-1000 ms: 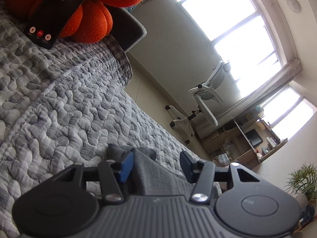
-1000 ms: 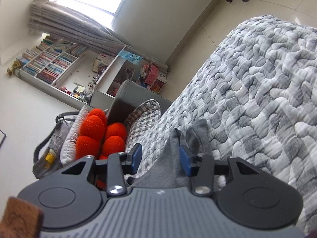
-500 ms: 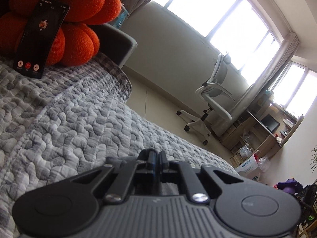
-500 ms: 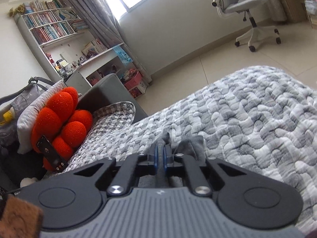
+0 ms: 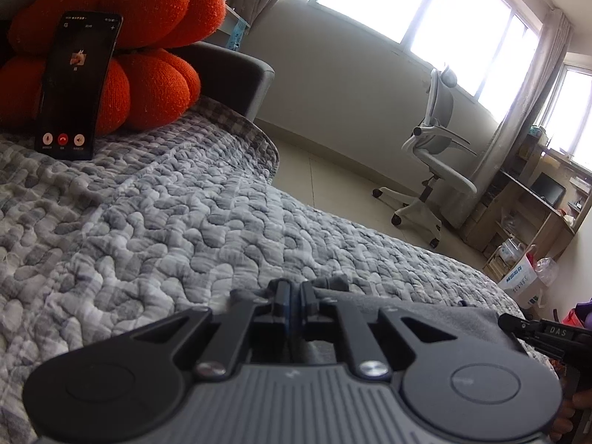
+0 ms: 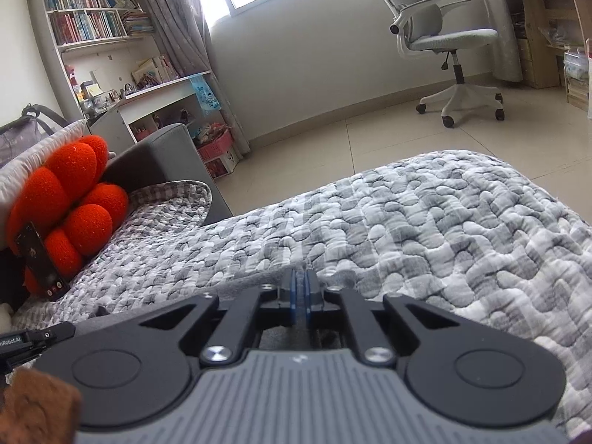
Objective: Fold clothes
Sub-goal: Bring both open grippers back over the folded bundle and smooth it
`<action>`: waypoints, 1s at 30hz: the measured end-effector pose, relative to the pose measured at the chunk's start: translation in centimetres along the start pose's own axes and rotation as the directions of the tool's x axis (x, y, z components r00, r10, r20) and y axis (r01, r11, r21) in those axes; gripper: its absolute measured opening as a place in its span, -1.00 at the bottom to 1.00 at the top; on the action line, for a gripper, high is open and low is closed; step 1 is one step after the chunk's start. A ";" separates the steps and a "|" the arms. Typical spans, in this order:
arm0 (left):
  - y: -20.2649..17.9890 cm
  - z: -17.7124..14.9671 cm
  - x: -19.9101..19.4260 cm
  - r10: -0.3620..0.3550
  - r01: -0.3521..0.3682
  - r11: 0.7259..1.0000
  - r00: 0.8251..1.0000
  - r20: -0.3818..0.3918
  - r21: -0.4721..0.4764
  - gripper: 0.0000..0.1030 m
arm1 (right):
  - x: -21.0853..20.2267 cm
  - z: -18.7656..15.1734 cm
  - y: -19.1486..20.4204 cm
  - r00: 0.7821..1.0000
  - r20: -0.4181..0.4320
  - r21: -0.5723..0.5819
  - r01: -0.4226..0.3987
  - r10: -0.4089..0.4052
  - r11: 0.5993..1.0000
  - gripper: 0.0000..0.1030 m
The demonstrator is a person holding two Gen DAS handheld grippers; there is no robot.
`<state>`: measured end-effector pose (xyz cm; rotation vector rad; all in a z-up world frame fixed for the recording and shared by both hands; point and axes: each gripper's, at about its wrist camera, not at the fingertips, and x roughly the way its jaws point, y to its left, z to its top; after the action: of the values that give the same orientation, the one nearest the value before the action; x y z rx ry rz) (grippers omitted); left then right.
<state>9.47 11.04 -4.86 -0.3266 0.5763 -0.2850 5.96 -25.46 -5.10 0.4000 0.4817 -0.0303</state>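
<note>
- Left gripper (image 5: 295, 298) and right gripper (image 6: 302, 284): each pinches an edge of the grey garment (image 5: 436, 314).
- Lift both evenly, keeping the edge taut above the quilt (image 5: 166, 229).

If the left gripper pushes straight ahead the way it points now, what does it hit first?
Likely the quilted bedspread just past the left gripper, which is shut on the grey garment. Nothing else lies before it; depth is hard to judge.
</note>
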 end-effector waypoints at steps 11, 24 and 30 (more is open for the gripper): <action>-6.3 -0.7 -4.2 -0.081 0.057 0.975 0.991 0.108 0.214 0.56 | -2.4 -1.0 6.6 0.997 0.045 -0.229 -0.052 0.064 0.972 -0.25; -5.3 -2.7 -1.0 -0.034 0.049 0.961 0.998 -0.057 0.272 0.59 | 0.2 -2.4 6.4 0.999 -0.054 -0.316 -0.015 -0.002 0.949 -0.25; -5.8 -2.8 -2.4 -0.024 0.036 0.961 0.999 -0.048 0.275 0.63 | -0.6 -1.9 4.8 0.999 -0.045 -0.267 0.008 -0.020 0.964 -0.28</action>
<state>5.00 6.02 -3.75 -0.0590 0.5675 -0.3980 5.18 -20.35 -4.62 0.1322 0.5273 0.0307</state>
